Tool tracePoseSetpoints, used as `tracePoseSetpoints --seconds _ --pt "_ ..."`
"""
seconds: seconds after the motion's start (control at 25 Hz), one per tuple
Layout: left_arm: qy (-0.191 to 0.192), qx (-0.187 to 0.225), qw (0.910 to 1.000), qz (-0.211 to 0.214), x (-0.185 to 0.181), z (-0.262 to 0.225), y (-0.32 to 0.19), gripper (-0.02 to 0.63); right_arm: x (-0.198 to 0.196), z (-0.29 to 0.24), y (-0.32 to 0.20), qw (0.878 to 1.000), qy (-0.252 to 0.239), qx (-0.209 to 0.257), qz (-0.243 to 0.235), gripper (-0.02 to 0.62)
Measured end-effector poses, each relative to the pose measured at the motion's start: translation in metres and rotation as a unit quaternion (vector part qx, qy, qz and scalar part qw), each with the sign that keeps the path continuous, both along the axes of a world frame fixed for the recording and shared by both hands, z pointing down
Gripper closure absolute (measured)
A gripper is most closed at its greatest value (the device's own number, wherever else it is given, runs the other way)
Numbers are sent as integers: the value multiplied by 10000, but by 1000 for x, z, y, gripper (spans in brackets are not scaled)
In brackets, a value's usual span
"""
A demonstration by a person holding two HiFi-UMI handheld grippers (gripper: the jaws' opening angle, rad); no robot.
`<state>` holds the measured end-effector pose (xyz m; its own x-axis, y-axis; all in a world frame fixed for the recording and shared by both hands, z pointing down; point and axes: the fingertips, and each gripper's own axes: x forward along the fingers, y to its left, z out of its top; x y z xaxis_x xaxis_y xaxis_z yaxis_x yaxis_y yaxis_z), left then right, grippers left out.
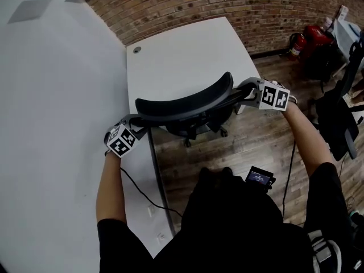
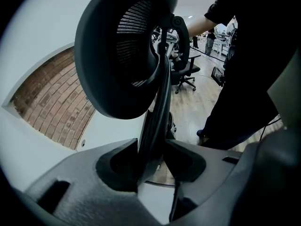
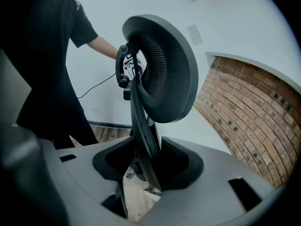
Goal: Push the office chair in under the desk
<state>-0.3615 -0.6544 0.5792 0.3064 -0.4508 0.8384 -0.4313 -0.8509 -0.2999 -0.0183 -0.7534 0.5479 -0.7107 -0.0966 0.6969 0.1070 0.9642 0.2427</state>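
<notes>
Office chair is standing at the near edge of the white desk, its seat apparently lying beneath the desktop and its curved backrest riding just at that edge. Left gripper and right gripper are each clamping one end of the backrest rim, jaws standing wide on it. With the casters showing on open wood floor, a short final push is judged to be remaining.

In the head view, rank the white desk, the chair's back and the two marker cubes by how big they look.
1. The white desk, largest.
2. The chair back.
3. The left marker cube and the right marker cube, smallest. They look about alike, so I won't rank one over the other.
</notes>
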Motion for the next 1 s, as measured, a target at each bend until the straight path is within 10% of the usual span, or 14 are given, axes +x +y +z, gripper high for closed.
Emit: tracePoseSetpoints --seconds 1.0 --pt "176 -156 9996 165 -44 5 -39 419 -33 3 -2 9990 -43 80 427 411"
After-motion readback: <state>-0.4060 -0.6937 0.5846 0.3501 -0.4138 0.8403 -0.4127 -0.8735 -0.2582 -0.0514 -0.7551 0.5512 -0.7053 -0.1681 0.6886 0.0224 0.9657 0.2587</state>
